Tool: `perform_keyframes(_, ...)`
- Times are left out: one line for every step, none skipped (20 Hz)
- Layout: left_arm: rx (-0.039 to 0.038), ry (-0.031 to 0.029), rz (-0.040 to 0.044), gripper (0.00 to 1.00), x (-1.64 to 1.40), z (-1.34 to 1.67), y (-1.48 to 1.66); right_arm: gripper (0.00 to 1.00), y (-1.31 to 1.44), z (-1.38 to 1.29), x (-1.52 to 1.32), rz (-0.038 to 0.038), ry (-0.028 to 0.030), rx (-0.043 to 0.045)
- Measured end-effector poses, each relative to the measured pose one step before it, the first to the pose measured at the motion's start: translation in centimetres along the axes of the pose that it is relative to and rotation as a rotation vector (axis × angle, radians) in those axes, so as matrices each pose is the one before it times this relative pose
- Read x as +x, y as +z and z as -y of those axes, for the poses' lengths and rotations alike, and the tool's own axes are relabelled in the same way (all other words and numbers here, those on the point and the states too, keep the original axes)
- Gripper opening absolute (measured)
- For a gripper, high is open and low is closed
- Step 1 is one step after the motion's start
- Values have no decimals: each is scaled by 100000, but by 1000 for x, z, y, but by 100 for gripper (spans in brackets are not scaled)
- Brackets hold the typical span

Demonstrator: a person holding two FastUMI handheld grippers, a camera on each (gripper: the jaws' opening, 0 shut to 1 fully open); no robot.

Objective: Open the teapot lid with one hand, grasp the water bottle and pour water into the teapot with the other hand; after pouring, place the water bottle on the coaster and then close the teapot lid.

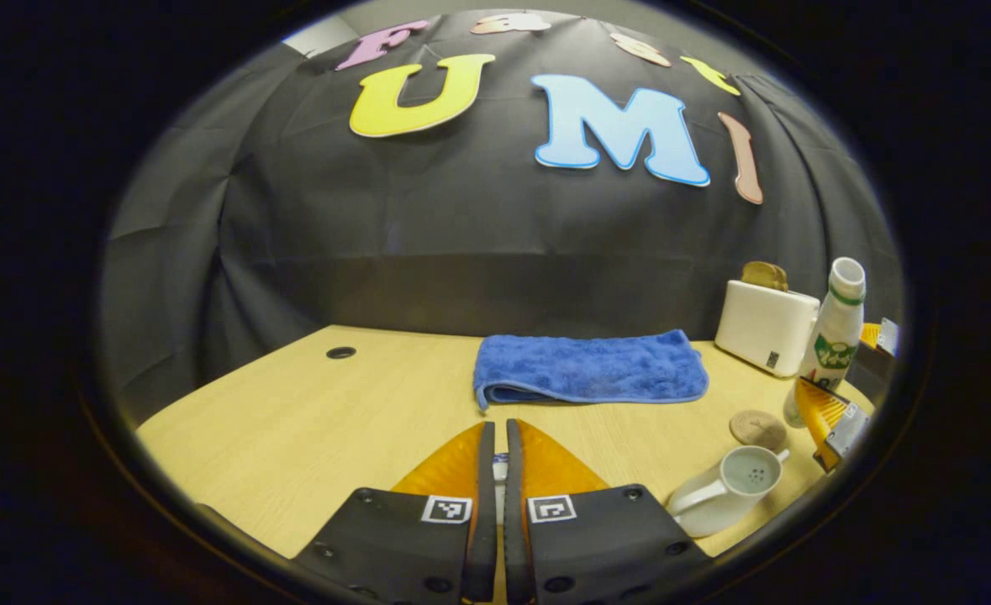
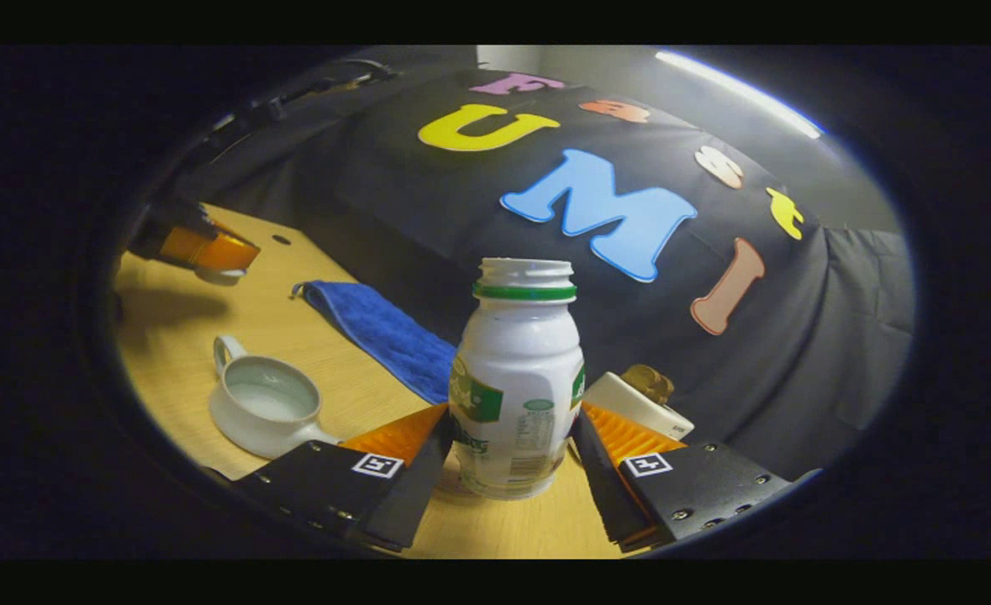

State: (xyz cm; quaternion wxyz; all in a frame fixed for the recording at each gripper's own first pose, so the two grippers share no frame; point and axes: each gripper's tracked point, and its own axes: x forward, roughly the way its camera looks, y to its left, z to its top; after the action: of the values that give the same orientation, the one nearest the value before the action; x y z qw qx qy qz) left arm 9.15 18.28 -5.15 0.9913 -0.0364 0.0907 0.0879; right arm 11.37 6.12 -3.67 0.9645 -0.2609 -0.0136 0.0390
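1. There was one teapot [image 1: 726, 490] on the counter [image 1: 310, 420].
2. There was one water bottle [image 2: 516, 382].
3. There was one round coaster [image 1: 757, 428].
4. There was one blue towel [image 1: 589, 368].
5. There was one white toaster [image 1: 766, 325].
6. There were two tools, left tool [image 1: 495, 437] and right tool [image 2: 512, 424].

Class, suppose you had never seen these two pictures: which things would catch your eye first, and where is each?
First, the white water bottle standing upright between the right tongs, whose fingers flank it. Next, the open white teapot, lid off, on the wooden table beside the round coaster. Behind lies a folded blue towel, and the left tongs are nearly closed on something small and pale.
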Motion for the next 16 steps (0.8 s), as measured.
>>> perform_keyframes(127, -841, 1295, 11, -31, 317, 221, 81, -16, 231, 194, -171, -77, 4507)
perform_keyframes(-354, -1301, 1301, 11, -160, 381, 406, 80, -77, 189, 235, -466, 381, 4163)
perform_keyframes(-688, -1735, 1449, 11, -44, 519, 434, 80, -234, 212, 310, -806, 326, 3663)
perform_keyframes(-810, -1939, 1623, 11, -79, 633, 318, 80, -294, 210, 23, -1022, 266, 3518)
perform_keyframes(-756, -2176, 1674, 11, -186, 578, 304, 80, -262, 84, -405, -1080, 728, 3928)
perform_keyframes(-676, -2219, 1796, 14, -168, 652, 464, 80, -211, 120, -246, -941, 774, 4273)
perform_keyframes(-421, -2517, 1576, 7, -114, 727, 224, 80, -364, 242, -22, -1267, 348, 3604)
perform_keyframes(-68, -2328, 1231, 11, -202, 810, 241, 80, -167, 277, 82, -990, -232, 2433)
perform_keyframes(333, -1857, 955, 14, 45, 725, 94, 80, -137, 368, 39, -827, -480, 1804)
perform_keyframes(237, -1926, 822, 11, -78, 787, 143, 80, -162, 244, -45, -674, -502, 1178)
perform_keyframes(-167, -2305, 861, 11, -117, 852, 168, 80, -15, 273, -146, -360, -665, 842)
perform_keyframes(-549, -2974, 766, 14, -46, 987, 171, 80, 6, 191, -84, -200, -243, 722)
perform_keyframes(-755, -3348, 707, 14, 54, 1088, -6, 80, 27, 115, 48, 77, 117, 765)
perform_keyframes(-528, -3339, 768, 10, 20, 1152, 221, 80, 117, 14, 32, 121, 192, 688)
perform_keyframes(117, -3337, 848, 10, -42, 1151, 166, 80, 39, -2, -37, 17, 204, 220)
perform_keyframes(648, -3172, 1042, 10, 10, 1184, 149, 80, 173, 42, -62, 70, 109, 292)
